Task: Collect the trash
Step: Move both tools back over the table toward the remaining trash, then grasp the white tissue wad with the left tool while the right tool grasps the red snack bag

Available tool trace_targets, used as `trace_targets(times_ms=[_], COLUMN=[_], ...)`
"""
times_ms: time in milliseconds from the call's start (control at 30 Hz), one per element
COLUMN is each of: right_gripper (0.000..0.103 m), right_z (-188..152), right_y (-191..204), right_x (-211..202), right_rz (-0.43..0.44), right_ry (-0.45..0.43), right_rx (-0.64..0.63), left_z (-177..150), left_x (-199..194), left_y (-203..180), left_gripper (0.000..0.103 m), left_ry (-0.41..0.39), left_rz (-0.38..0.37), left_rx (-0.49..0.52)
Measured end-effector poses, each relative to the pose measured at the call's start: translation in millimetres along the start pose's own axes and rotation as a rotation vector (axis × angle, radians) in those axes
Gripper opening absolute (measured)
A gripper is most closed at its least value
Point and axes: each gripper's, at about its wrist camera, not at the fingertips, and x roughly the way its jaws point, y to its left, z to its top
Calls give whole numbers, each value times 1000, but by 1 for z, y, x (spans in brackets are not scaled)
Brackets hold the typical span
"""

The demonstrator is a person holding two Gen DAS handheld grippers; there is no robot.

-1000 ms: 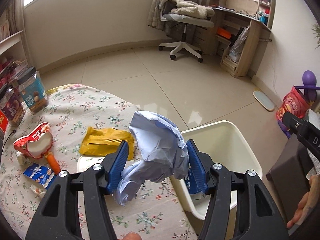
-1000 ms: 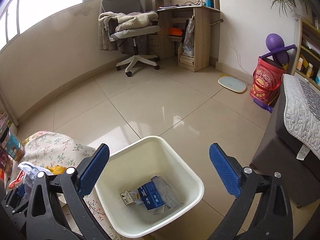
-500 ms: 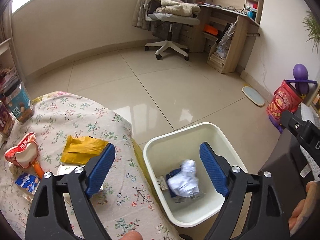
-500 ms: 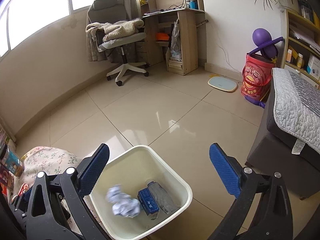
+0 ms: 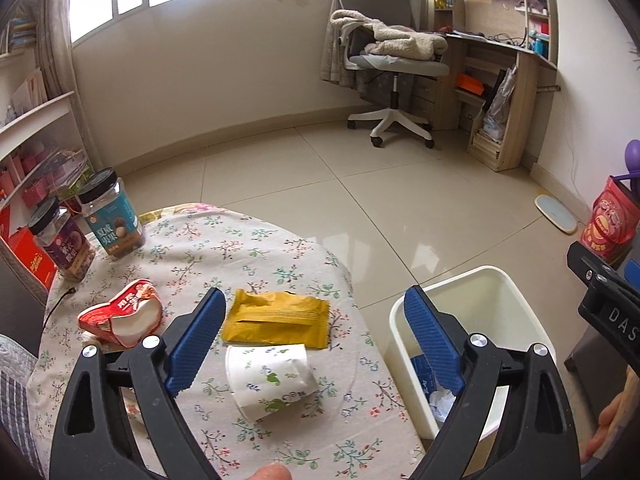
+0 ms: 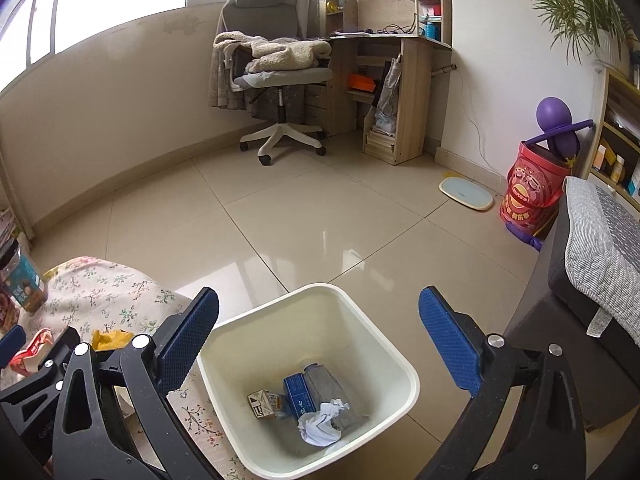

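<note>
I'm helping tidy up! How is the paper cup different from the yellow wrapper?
The paper cup is white with green leaves and lies tipped on its side; the yellow wrapper is plain mustard and lies flat. The cup is round and hollow, the wrapper thin and crinkled. Both sit on the flowery table, not yet in the bin.

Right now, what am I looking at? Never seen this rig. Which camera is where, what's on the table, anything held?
No robot arm here: a person holds a two-finger gripper in each hand, and each has a fisheye camera looking forward along its blue-padded fingers. One picture is the left gripper's view, the other the right gripper's.

The left one looks over a table with a floral cloth. On it lie a yellow wrapper, a tipped paper cup, a red snack pack and two jars.

The right one looks into the white bin beside the table, which holds a crumpled paper, a blue box and a small carton.

Nothing is held. The left jaws are opening, empty; the right stand open.
</note>
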Motion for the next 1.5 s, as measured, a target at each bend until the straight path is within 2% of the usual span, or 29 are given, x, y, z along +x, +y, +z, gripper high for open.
trace_targets(times_ms=[433, 933, 1000, 1133, 1300, 1500], right_gripper=[96, 96, 96, 96, 96, 96], right_z=[-11, -31, -33, -39, -45, -57], right_y=[77, 166, 177, 198, 222, 257], right_x=[-9, -6, -6, -5, -2, -11], right_rz=[72, 169, 182, 207, 245, 329], right_ry=[8, 67, 77, 87, 113, 95], right_rx=[-165, -293, -305, -334, -357, -436], left_z=[-14, -39, -43, -54, -75, -98], left_x=[2, 29, 34, 46, 63, 92], left_y=[74, 177, 193, 220, 260, 309], left_gripper=[90, 90, 90, 90, 90, 90], left_ry=[25, 130, 154, 226, 335, 417], left_rz=[107, 229, 243, 279, 302, 291], left_rx=[-82, -232, -246, -212, -197, -232])
